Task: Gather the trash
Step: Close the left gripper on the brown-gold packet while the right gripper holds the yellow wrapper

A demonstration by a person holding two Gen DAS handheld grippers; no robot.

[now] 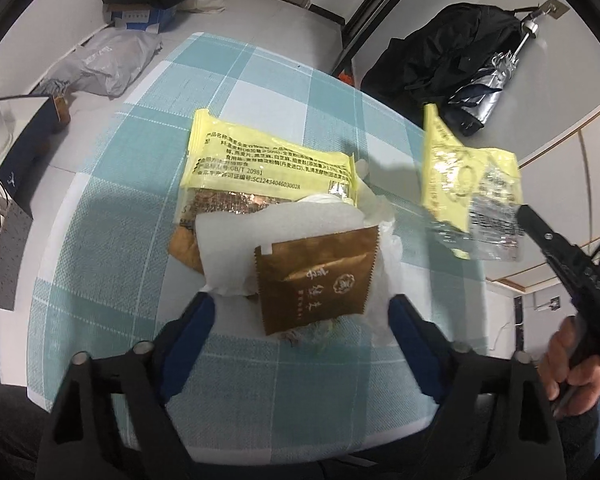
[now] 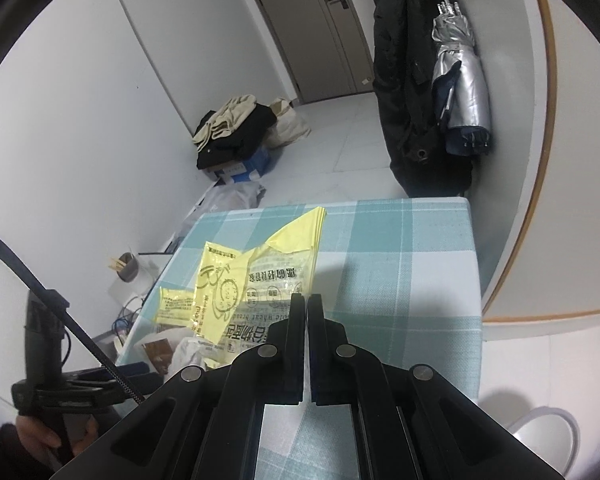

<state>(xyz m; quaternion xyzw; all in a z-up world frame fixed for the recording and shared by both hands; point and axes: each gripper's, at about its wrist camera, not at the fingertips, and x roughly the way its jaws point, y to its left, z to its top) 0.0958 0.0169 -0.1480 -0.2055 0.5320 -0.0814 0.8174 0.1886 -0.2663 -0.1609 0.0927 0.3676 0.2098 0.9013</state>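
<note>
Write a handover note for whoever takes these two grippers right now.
Right gripper: shut on a torn yellow and clear plastic bread wrapper, lifted above the table.
Left gripper: open, jaws standing either side of a small brown foil sachet; not pressing on it.
On the teal checked tablecloth: the sachet lies on crumpled white tissue paper, with a second yellow printed wrapper behind them.
Done: one wrapper picked up.
Left: grip the sachet, then gather the tissue and the second wrapper. No bin can be made out with certainty in either view.
</note>
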